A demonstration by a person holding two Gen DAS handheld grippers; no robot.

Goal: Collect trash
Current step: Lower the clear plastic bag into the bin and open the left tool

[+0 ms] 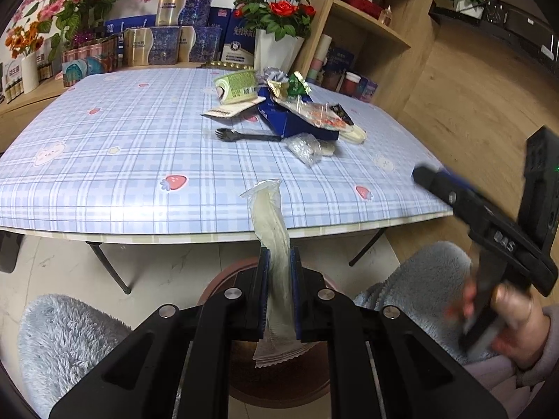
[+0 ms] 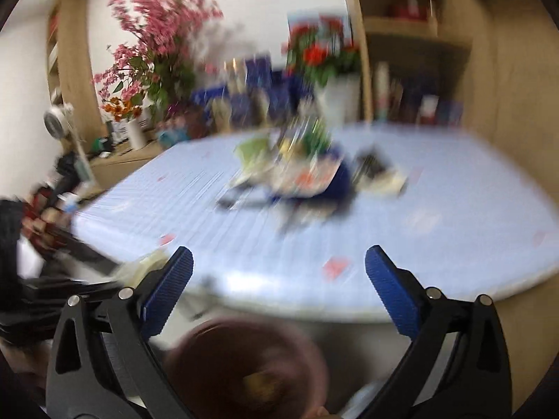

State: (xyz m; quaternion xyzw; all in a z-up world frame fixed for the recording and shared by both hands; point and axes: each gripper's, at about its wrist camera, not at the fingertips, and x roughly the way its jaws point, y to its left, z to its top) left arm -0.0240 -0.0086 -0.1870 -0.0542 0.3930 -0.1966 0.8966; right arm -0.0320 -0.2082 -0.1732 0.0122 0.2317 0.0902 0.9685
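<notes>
Clamping a pale crumpled wrapper (image 1: 274,244), left claw (image 1: 278,291) hangs above a brown bin (image 1: 223,279) before the tabletop (image 1: 122,160). Right claw (image 2: 279,289): jaws wide apart, empty; remaining trash pile (image 1: 286,111) on tabletop

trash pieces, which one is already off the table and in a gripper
The long pale wrapper, clamped between the left gripper pads over the brown bin. The green cup, black fork and other wrappers lie on the table.

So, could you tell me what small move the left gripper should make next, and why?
Probably open the left gripper: it pinches a pale translucent plastic wrapper directly above the round dark-red bin, so releasing should drop it in.
</notes>
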